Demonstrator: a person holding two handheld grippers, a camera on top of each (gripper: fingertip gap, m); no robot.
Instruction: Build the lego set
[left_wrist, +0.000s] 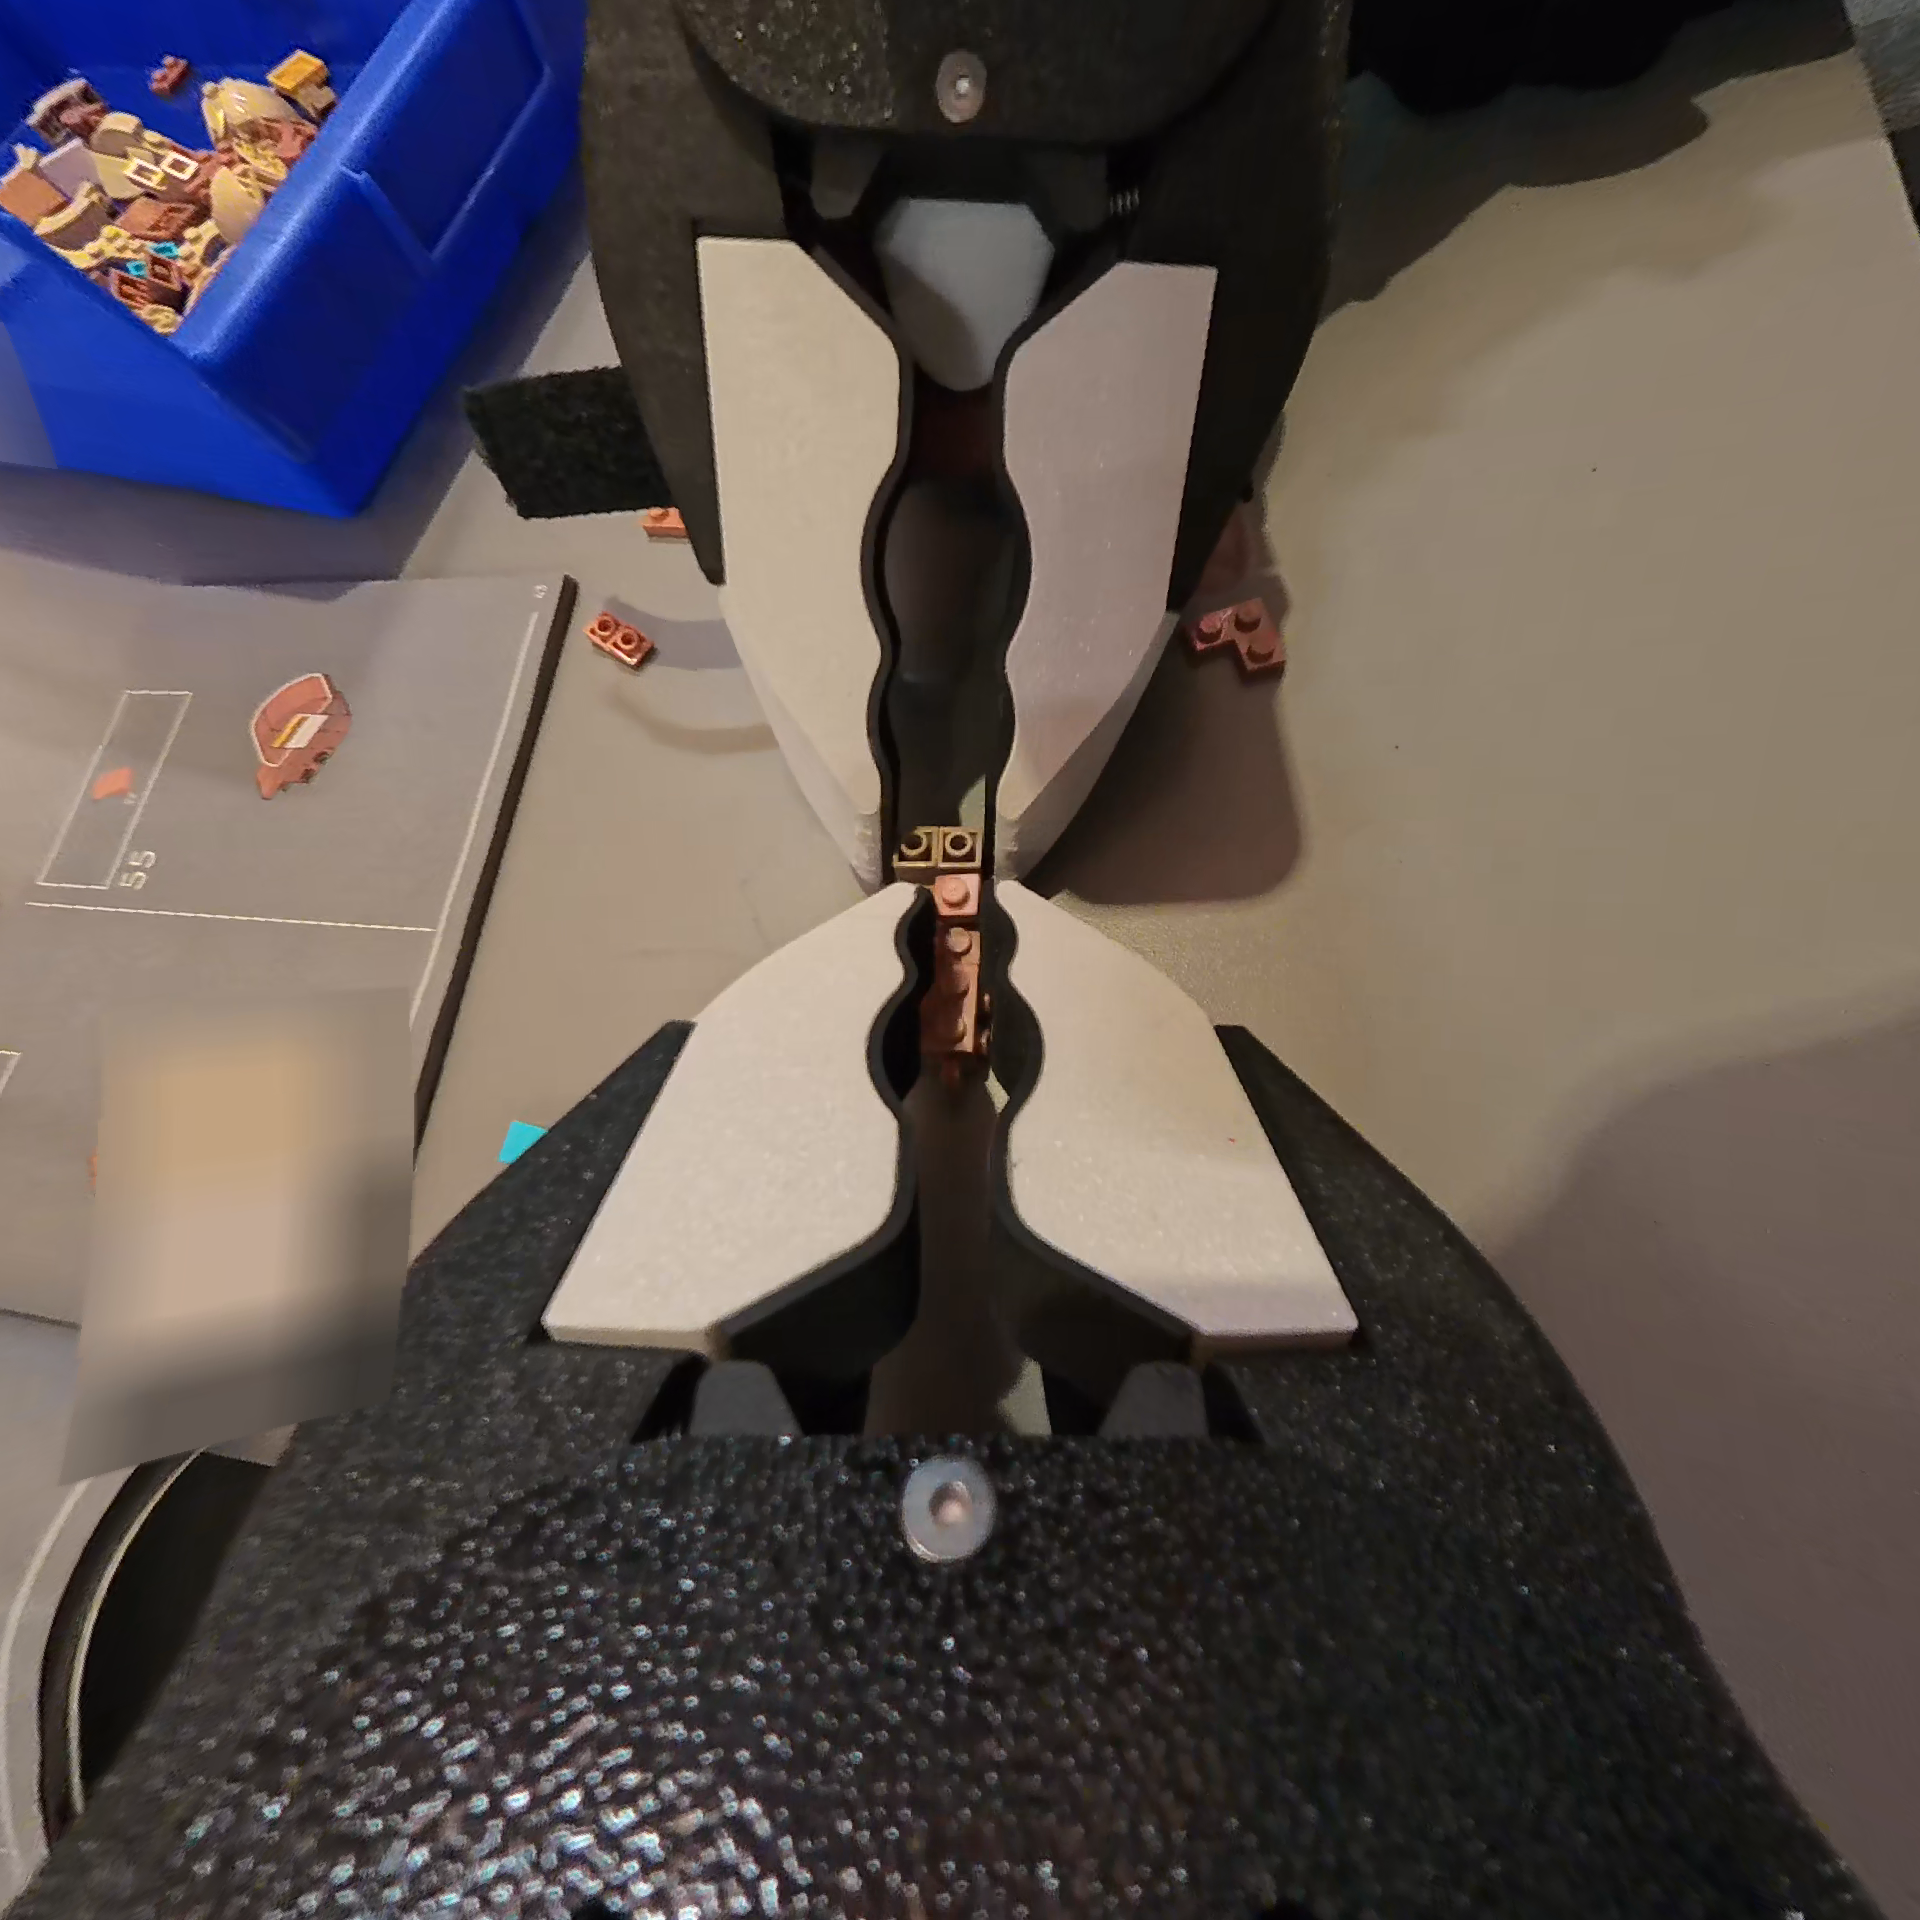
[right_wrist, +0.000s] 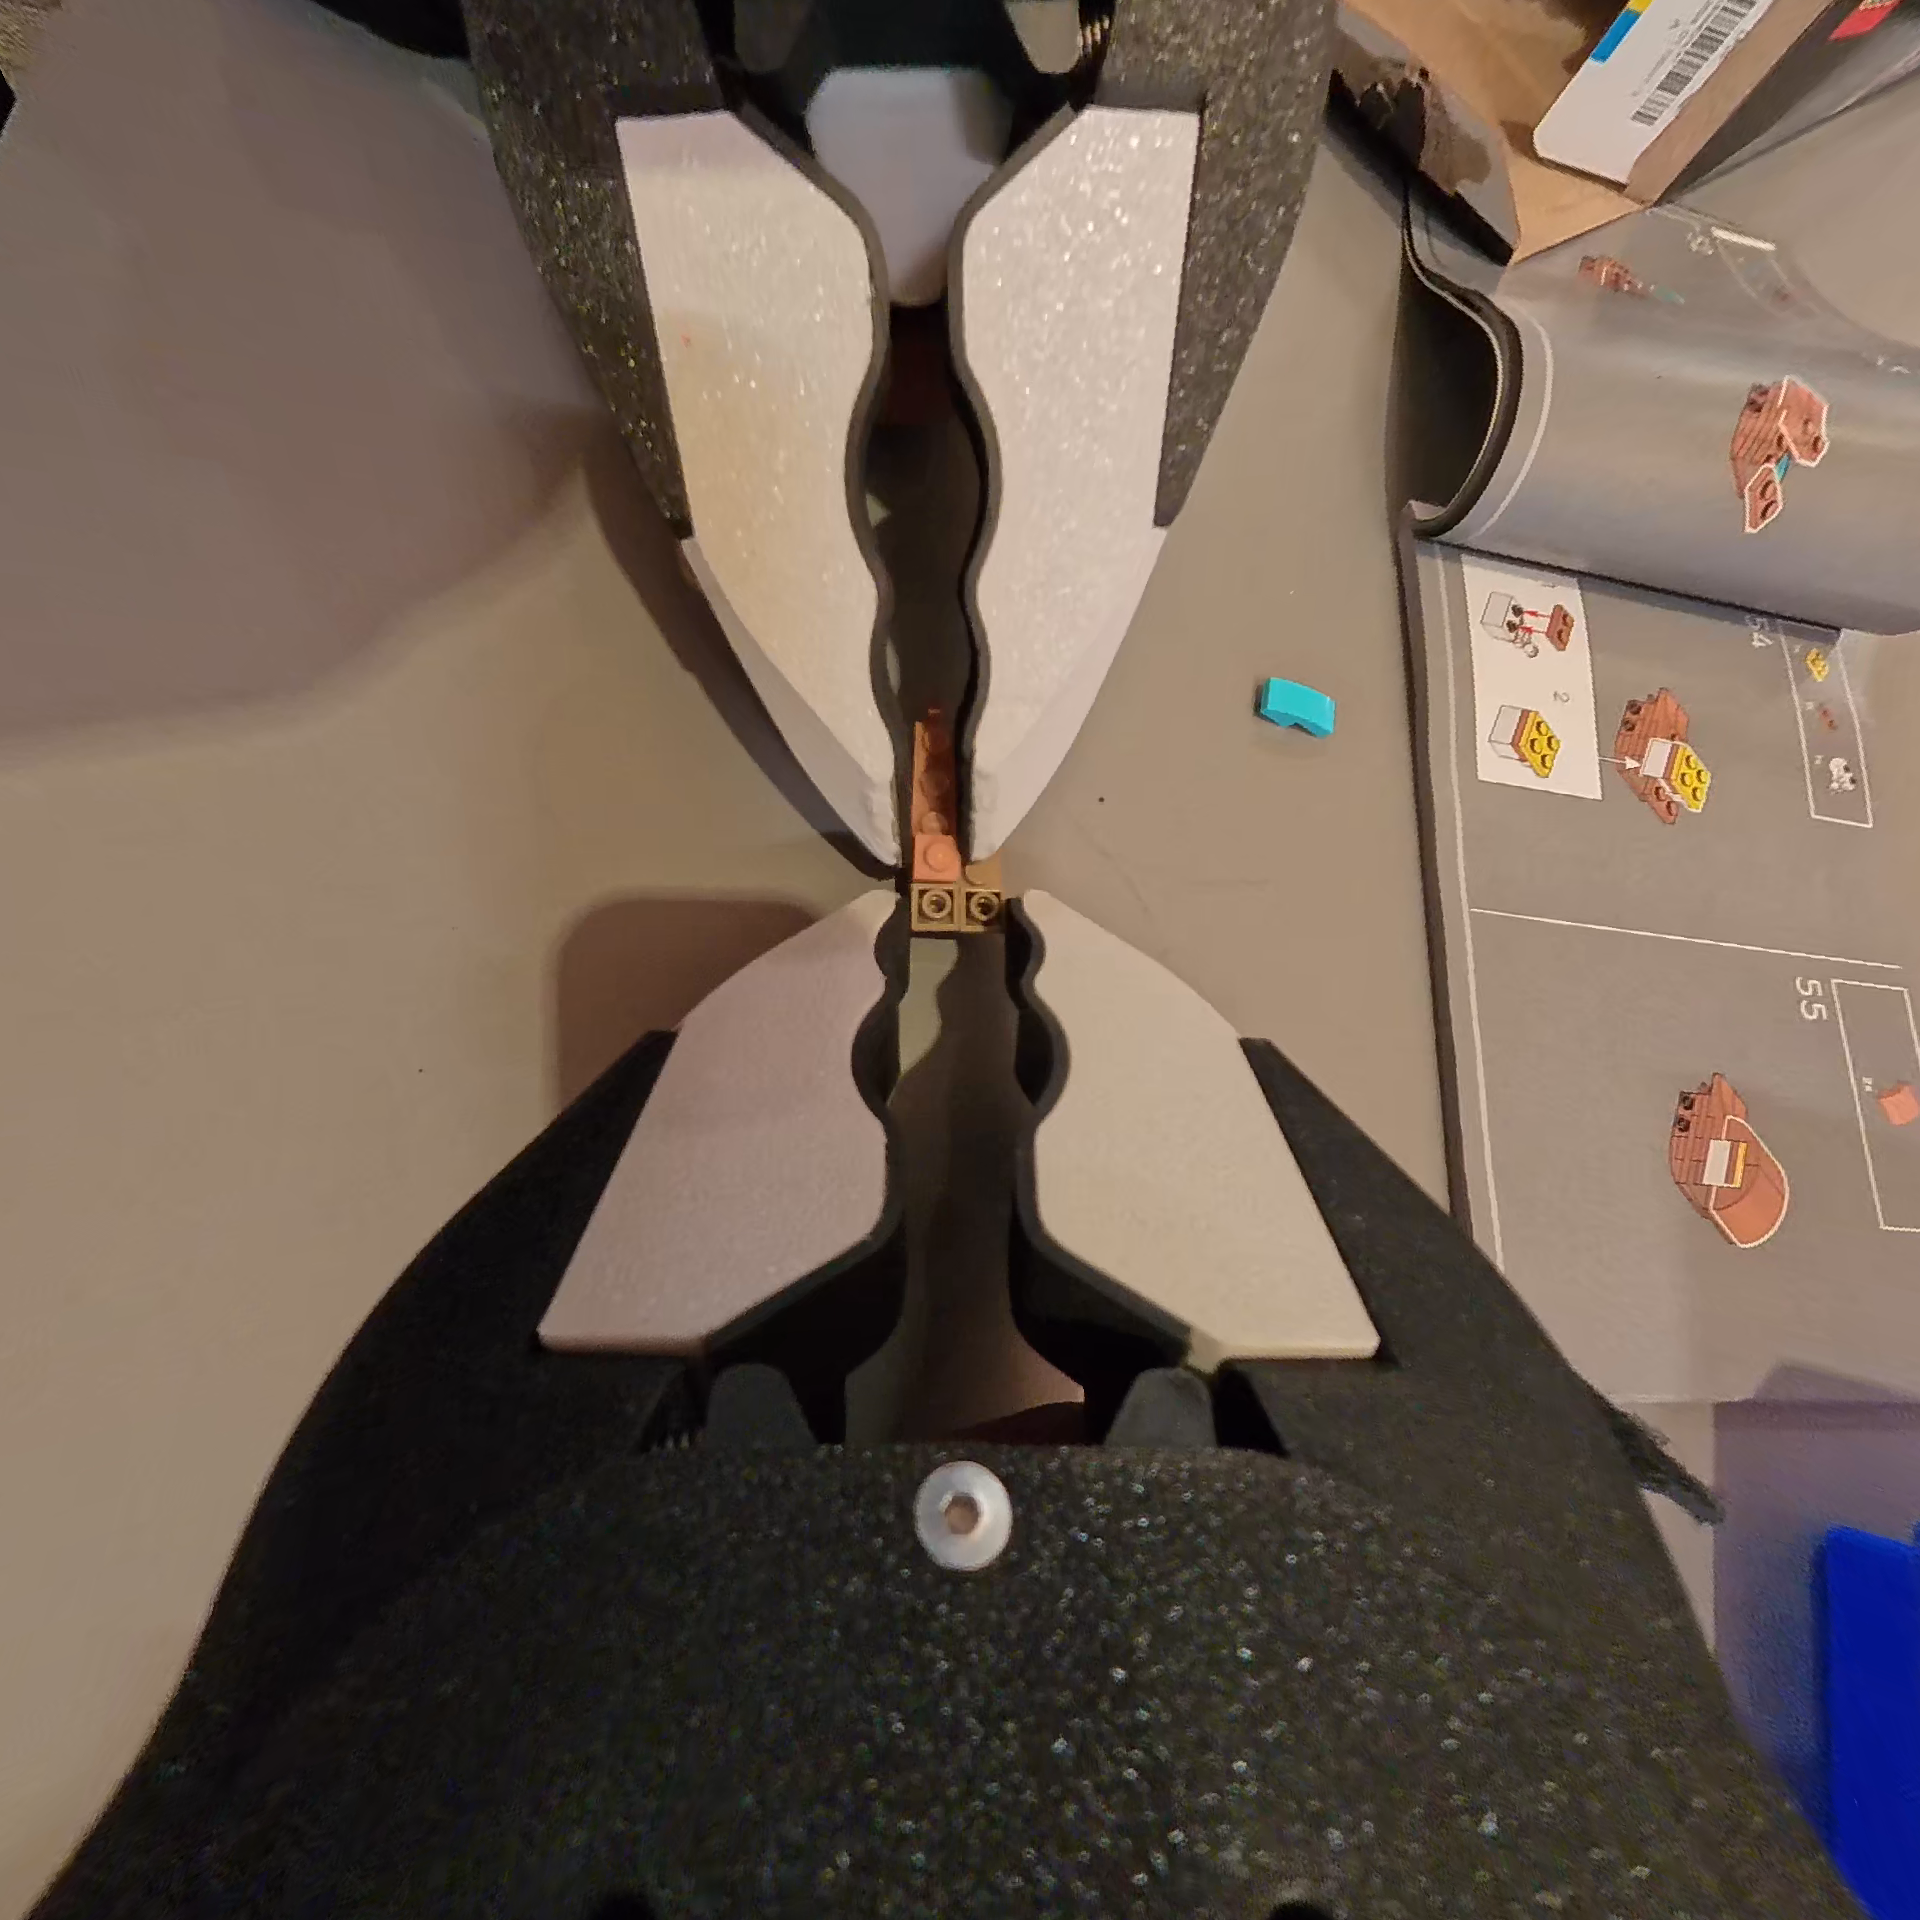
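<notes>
Plainly, a reddish-brown studded plate (left_wrist: 956, 966) is pinched by the left hand-held gripper (left_wrist: 951, 914), and a tan two-stud plate (right_wrist: 956, 909) by the right hand-held gripper (right_wrist: 956, 935), tip to tip above the desk (left_wrist: 1558, 831). Misaligned studs could twist either small, glossy piece out.

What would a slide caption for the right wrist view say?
Right tongs grip a tan two-stud plate, meeting left tongs holding a reddish-brown studded brick strip.
</notes>
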